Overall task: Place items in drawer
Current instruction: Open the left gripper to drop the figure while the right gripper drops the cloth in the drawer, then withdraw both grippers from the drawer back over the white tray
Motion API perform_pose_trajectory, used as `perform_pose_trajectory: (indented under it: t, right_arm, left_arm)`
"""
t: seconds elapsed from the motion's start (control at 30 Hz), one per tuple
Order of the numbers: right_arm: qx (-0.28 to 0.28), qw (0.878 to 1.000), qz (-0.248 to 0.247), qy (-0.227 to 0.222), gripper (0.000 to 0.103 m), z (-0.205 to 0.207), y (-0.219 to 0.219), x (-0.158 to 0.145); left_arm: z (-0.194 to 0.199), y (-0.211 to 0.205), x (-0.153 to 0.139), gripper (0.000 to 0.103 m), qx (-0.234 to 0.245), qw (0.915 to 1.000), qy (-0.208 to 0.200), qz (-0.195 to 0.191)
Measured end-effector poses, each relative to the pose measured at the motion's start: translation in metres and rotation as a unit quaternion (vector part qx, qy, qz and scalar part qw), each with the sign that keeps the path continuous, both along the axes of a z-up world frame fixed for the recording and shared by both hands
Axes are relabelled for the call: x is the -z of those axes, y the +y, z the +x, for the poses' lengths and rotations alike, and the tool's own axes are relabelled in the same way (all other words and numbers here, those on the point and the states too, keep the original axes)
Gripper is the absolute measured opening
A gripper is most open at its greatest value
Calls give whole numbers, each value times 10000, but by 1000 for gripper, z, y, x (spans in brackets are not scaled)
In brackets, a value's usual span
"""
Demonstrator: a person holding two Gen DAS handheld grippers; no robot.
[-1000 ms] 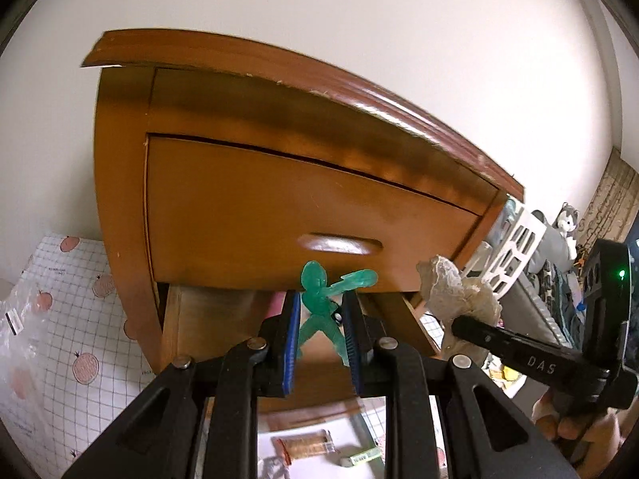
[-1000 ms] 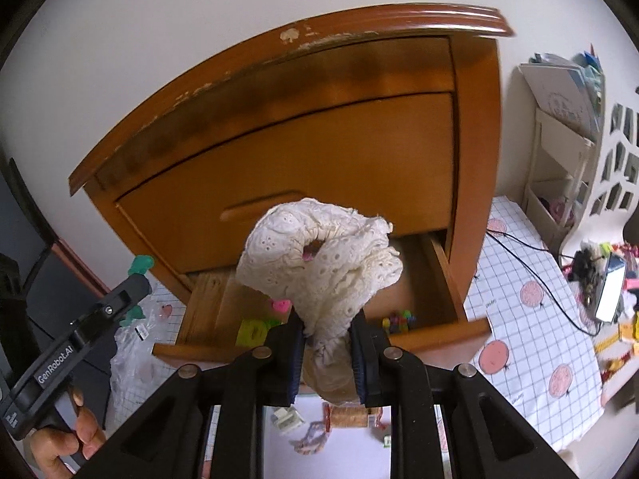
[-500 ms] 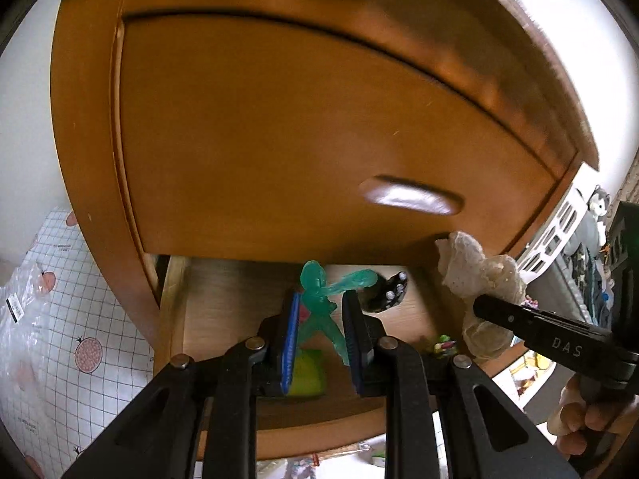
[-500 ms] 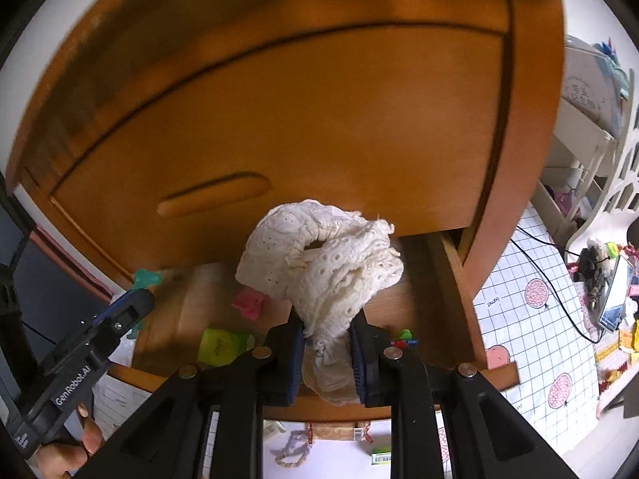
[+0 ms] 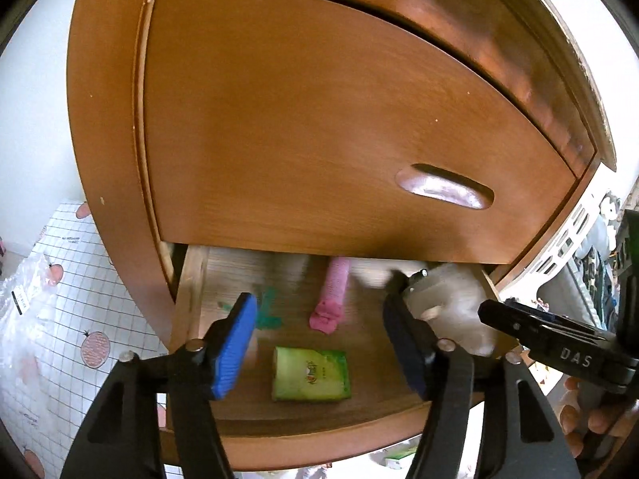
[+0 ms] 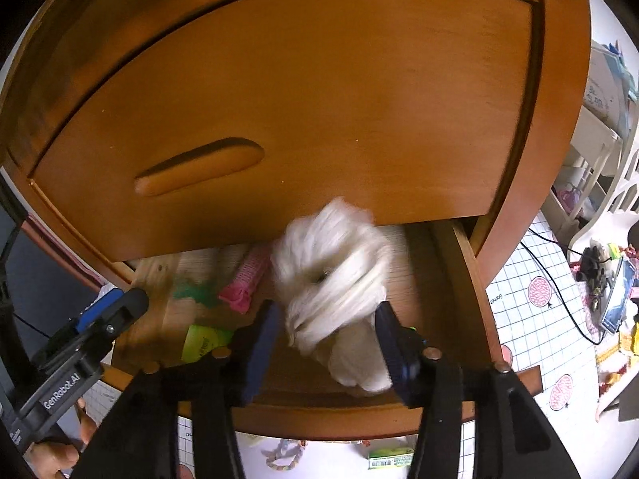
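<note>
My left gripper [image 5: 319, 343] and right gripper [image 6: 327, 343] have just sprung half open over the open drawer [image 5: 311, 435]: green figure [image 5: 266, 311] and white lace cloth [image 6: 331, 279] are dropping in. Next, I'd withdraw both.

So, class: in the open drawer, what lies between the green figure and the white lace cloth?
In both wrist views, a pink roll lies between the green figure and the white lace cloth.
</note>
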State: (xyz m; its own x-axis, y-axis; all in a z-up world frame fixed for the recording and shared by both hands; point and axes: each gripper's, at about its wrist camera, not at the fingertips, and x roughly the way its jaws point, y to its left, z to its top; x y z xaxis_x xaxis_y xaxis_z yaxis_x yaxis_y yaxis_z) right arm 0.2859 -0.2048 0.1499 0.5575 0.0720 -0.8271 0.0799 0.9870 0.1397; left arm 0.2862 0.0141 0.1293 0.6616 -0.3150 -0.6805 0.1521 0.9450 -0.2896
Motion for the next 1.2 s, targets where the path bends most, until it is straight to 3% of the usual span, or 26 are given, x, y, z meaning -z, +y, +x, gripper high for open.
perform_pose_trajectory:
  t: [0.07,0.17,0.23,0.33,0.37,0.7,0.9,1.03,1.2]
  right_arm:
    - [-21,10000,-40,-36,65,-1,-1,-1]
    - [-47,9999,-73,-81,73,-3,-1,-3]
    - [-44,9999,-90,-140,88,-5,-1,-5]
    - [-38,9997,-130,-182,101,-7,-3,-7]
    - [-52,9997,-139,-192,102,-8,-3,-8]
    - [-195,9983,-356,-418,103,-20,-3,-13]
    - [-321,9973,-300,-584,103,-35,-5,-25]
    - [-401,9955,-275,-812,103,-57,-8,-38]
    - [-450,9947,-317,-866,103,-96,-15,-25]
  left_arm:
    - [-2,3,-2,70,-43,10000,-8,34]
    - [-4,1,-3,83,-125,9998,-71,102]
    - [-7,0,-3,86,-179,9997,-140,129]
    - [-12,1,-6,98,-319,9989,-277,200]
    - [-14,0,-6,103,-356,9986,-334,220]
    - [-31,0,-17,103,-446,9968,-610,257]
    - [-54,-6,-42,103,-290,9940,-1029,217]
    - [-84,-4,-53,103,-186,9895,-1431,-24]
    - [-115,-6,-30,103,-48,9930,-1155,-234]
